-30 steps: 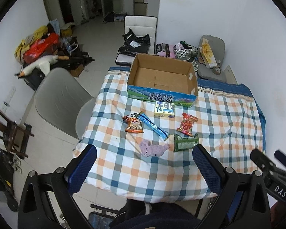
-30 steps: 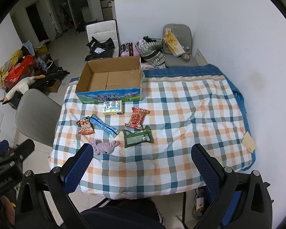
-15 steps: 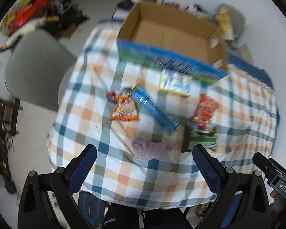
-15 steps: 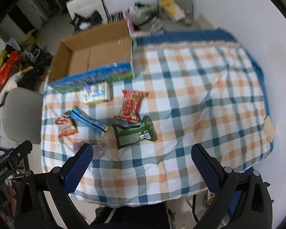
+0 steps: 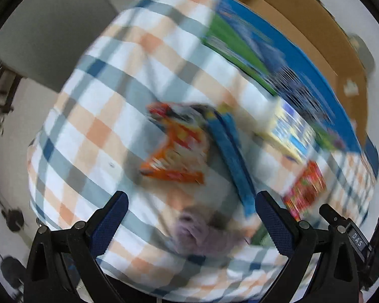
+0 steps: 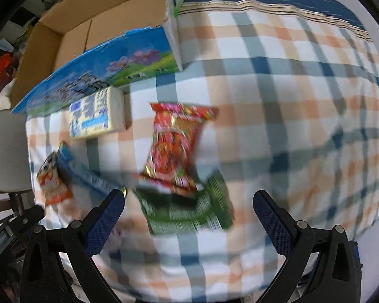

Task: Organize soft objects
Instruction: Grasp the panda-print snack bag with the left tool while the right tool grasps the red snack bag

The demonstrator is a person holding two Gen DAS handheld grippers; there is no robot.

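Observation:
Both views are blurred by motion. My left gripper point(image 5: 190, 217) is open and empty, just above a crumpled lilac cloth point(image 5: 199, 234) on the checked tablecloth point(image 5: 93, 106). Beyond it lie an orange snack packet point(image 5: 176, 151) and a long blue packet point(image 5: 233, 159). My right gripper point(image 6: 188, 214) is open and empty above a green packet point(image 6: 187, 214), which is partly under a red packet point(image 6: 174, 144). An open cardboard box point(image 6: 96, 38) with a blue printed front stands at the back, a small yellow-blue carton point(image 6: 96, 113) in front of it.
A grey chair point(image 5: 48, 25) stands by the table's left side. The box also shows in the left wrist view point(image 5: 303, 32), with the carton point(image 5: 290, 128) and red packet point(image 5: 305, 189). My left gripper's body point(image 6: 10, 227) shows low left in the right wrist view.
Both grippers have dropped fast toward the table. The left has closed in on the lilac cloth, the right on the green and red packets. Both stay open.

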